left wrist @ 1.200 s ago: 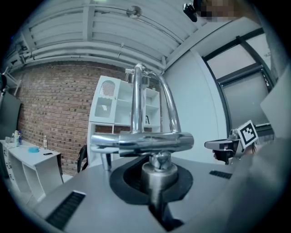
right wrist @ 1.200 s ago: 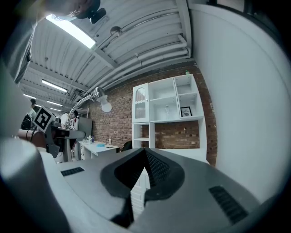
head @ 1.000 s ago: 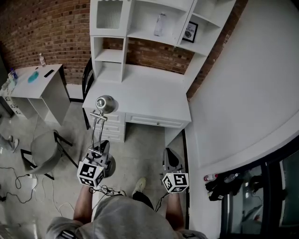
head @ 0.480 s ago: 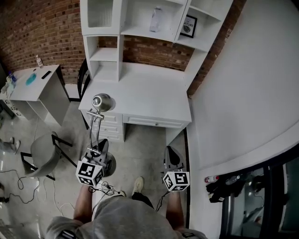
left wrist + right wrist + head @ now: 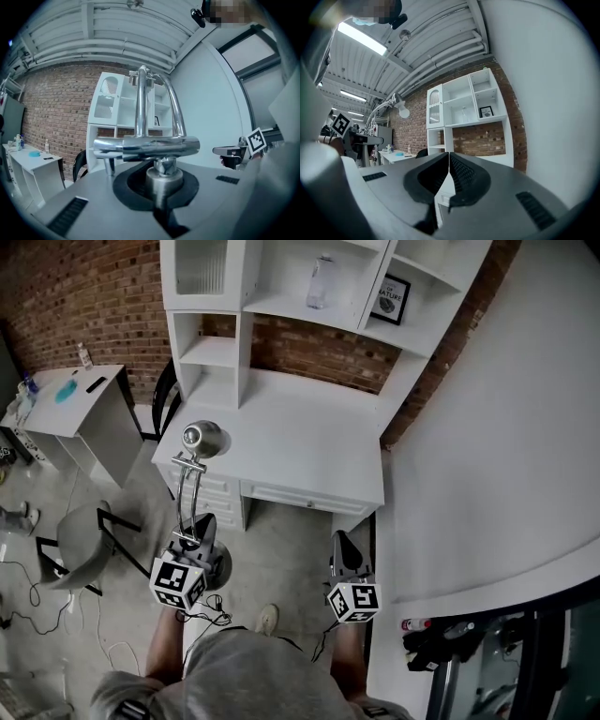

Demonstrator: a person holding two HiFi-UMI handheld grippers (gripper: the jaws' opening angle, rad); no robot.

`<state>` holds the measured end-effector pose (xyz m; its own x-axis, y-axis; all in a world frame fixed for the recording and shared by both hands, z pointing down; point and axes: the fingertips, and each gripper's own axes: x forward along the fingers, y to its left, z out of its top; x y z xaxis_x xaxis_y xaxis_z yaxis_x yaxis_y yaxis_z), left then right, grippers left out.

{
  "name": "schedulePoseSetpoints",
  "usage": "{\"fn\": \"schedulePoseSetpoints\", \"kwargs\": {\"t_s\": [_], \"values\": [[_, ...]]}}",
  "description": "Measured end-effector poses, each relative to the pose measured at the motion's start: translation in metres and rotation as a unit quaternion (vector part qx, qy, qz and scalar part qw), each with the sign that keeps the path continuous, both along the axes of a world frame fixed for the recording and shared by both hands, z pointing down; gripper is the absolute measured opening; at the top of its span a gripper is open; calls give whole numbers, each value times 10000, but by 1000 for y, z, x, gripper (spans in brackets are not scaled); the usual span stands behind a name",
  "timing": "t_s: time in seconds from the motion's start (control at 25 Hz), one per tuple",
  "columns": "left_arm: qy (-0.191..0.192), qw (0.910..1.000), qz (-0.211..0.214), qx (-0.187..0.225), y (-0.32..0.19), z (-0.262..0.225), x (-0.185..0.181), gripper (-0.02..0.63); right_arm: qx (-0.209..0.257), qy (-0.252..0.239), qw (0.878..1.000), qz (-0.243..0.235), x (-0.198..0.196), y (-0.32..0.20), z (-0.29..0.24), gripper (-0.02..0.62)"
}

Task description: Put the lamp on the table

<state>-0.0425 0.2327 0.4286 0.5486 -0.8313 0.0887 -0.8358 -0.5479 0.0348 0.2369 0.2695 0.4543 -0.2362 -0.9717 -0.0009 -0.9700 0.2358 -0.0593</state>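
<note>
L tongs (image 5: 200,538) clamped on chrome desk lamp (image 5: 201,439) base | R tongs (image 5: 343,554) closed, empty | risk: tall lamp head clips white table (image 5: 309,446) edge

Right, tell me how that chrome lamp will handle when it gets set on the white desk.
The lamp is probably top-heavy: its head sits high on long thin arms, so it may tip. Its polished metal could slip or twist in the left tool, which grips it low. It looks rigid.
</note>
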Motion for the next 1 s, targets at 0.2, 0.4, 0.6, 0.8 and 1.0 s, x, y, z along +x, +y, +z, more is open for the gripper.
{"fn": "schedulePoseSetpoints", "kwargs": {"t_s": [0.2,0.4,0.6,0.8,1.0], "values": [[83,9997,-209,-85,-17,3,14,1,17,-14,9998,-206,16,-29,5,25],[52,9990,-440,-35,-33,-1,21,0,-6,-103,9991,-403,23,-48,9,25],[14,9983,-579,65,-51,-7,24,2,-10,-96,9981,-603,21,-70,11,25],[40,9979,-639,109,-75,-9,25,0,-2,-94,9974,-719,21,-100,12,25],[18,9975,-685,189,-116,-12,20,2,-8,-112,9968,-793,10,-140,16,25]]}}
